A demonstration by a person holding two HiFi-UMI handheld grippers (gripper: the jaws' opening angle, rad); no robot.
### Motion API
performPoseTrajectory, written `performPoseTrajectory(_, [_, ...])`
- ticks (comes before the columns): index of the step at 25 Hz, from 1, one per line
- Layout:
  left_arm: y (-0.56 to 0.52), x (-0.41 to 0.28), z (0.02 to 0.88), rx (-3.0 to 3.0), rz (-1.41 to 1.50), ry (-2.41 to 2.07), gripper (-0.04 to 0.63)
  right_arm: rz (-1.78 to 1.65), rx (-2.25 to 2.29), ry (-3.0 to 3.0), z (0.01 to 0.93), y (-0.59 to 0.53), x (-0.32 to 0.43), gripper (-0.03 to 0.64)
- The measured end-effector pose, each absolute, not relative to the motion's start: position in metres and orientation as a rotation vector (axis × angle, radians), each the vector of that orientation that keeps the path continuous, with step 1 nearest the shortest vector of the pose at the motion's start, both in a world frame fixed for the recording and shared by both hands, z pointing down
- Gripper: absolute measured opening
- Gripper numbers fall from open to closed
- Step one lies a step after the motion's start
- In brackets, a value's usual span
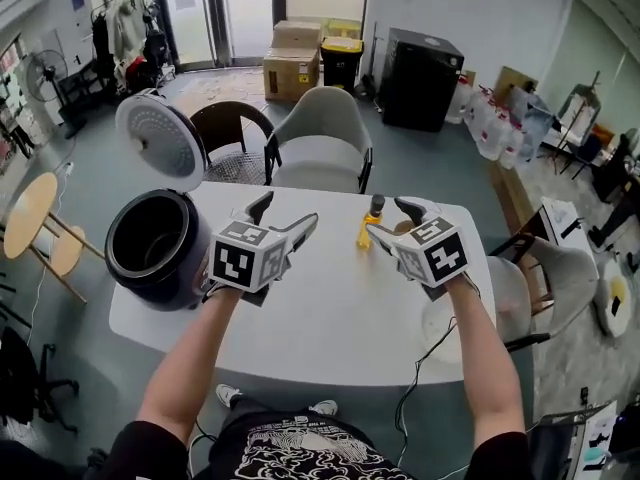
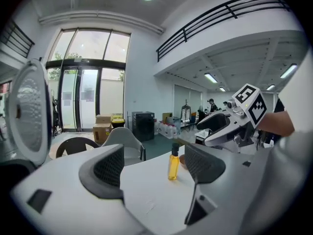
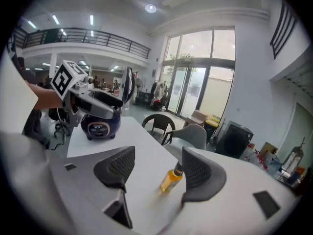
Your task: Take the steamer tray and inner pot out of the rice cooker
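The dark rice cooker (image 1: 153, 250) stands at the table's left end with its lid (image 1: 160, 138) raised. Its inside looks dark, and I cannot make out a steamer tray or inner pot there. Both grippers hang above the middle of the white table (image 1: 330, 318), apart from the cooker. My left gripper (image 1: 287, 213) is open and empty, with the cooker to its left. My right gripper (image 1: 388, 218) is also open and empty. In the right gripper view the cooker (image 3: 100, 126) sits far behind the left gripper (image 3: 93, 102). The open jaws of each gripper (image 2: 154, 168) (image 3: 156, 173) hold nothing.
A small yellow bottle (image 1: 371, 223) (image 2: 173, 163) (image 3: 171, 180) stands on the table between the grippers. A round white thing (image 1: 440, 323) lies by the table's right edge under my right arm. Chairs (image 1: 320, 143) stand behind the table, and a cable (image 1: 425, 368) hangs off its front right.
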State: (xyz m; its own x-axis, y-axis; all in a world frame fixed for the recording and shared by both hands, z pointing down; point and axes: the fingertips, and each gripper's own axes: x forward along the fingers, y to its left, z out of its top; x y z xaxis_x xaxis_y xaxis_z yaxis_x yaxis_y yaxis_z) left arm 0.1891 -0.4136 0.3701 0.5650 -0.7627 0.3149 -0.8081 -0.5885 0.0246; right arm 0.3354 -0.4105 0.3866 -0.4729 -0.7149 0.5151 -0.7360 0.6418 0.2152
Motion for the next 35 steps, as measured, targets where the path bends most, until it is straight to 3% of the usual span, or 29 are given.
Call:
performPoseTrajectory(23, [-0.343,-0.135,0.311,2.265,0.188,-1.808,0.379,0.117,0.979,-2.75,0.31,-0.393,0.071,0.313])
performPoseTrajectory(35, [-0.336,-0.291,0.33,2.253,0.19,-1.773,0.379,0.222,0.863,-2.737,0.333,-0.383,-0.088,0.311])
